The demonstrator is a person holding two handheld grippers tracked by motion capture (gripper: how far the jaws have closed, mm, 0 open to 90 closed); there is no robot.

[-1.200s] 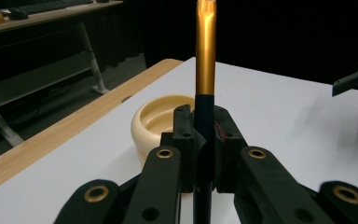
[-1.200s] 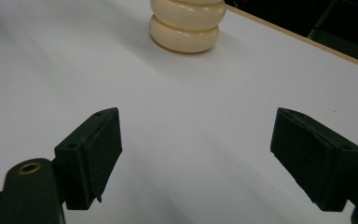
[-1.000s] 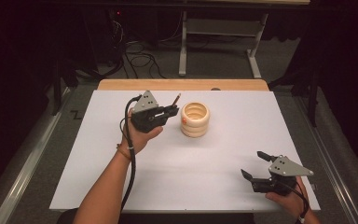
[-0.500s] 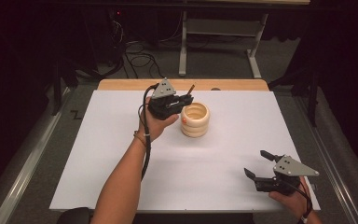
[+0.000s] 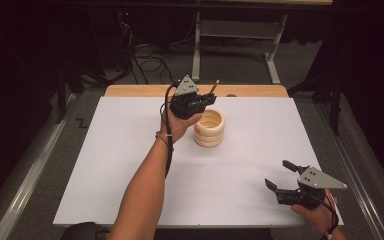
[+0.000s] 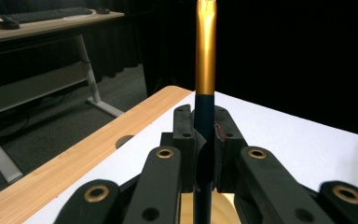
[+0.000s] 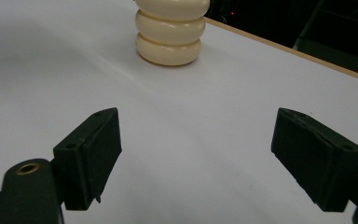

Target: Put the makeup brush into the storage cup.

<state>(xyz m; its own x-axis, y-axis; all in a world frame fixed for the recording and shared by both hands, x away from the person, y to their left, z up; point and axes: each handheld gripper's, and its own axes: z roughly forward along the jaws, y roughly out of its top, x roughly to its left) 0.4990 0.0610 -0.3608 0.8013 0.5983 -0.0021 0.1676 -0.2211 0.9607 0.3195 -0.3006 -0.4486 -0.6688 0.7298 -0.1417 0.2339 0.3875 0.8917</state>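
A pen (image 6: pixel 205 84) with a dark barrel and gold upper section was seen clamped between the jaws of the left gripper (image 5: pixel 206 100), standing up along them in the left gripper view and pointing up and toward the far right in the high view (image 5: pixel 214 86). The left gripper was held above the far middle of the white table (image 5: pixel 130 150), just left of and over the far-left rim of a cream ribbed holder (image 5: pixel 210 128). Compared with half a second earlier, the left gripper had been carried slightly farther and to the right, closer over the holder; a second earlier it had been clearly left of the holder. The holder itself had stayed in place, in the far middle of the white surface; its cream rim was glimpsed beneath the left jaws (image 6: pixel 223 210), and its stacked rings were seen far off in the right gripper view (image 7: pixel 170 35).

The right gripper (image 5: pixel 285 176) was held low at the near right corner of the table, jaws spread wide apart with nothing between them (image 7: pixel 196 154). Its position had barely changed across the frames. A strip of bare wooden tabletop (image 5: pixel 130 91) was seen along the far edge, and a desk frame (image 5: pixel 240 35) beyond on the dark floor.
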